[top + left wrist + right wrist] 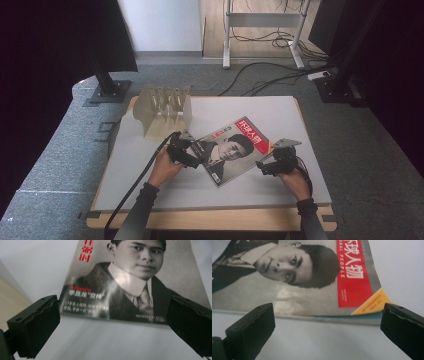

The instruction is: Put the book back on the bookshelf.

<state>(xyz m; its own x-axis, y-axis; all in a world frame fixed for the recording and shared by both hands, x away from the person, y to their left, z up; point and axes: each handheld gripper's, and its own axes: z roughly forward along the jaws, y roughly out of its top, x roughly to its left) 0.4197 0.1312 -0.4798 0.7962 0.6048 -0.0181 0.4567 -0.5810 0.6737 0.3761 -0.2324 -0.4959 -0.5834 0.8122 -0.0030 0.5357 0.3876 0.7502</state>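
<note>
Magazine [234, 156] lies flat and skewed on the white board [280, 112], roughly centre-right of it. Free board surface runs along the near edge and across the far right; the wooden slotted rack [164, 111] occupies the far-left corner, well apart from the magazine. The board sits on a wooden table [210, 220] whose edge shows as a thin tan strip at the front. Grey carpet [55, 150] surrounds the table.

Materials: the magazine cover is glossy, catching glare, with a monochrome portrait, a red title band with white characters and a small yellow corner patch. Its page edges form a thin stack, slightly bowed at the side facing the right gripper. The board is matte and smooth. The rack is pale plywood with upright dividers and a curved end wall. The jaws are black with ridged inner faces.

Left gripper [112, 322]: jaws spread wide, nothing between them. The magazine's edge lies just ahead of the tips, spanning the gap; no contact visible. In the high view this gripper sits at the magazine's left side.

Right gripper [328, 325]: jaws spread at their widest, nothing held. The magazine's edge with the red band and yellow corner lies just ahead, apart from both pads. In the high view it sits just off the magazine's right corner.
</note>
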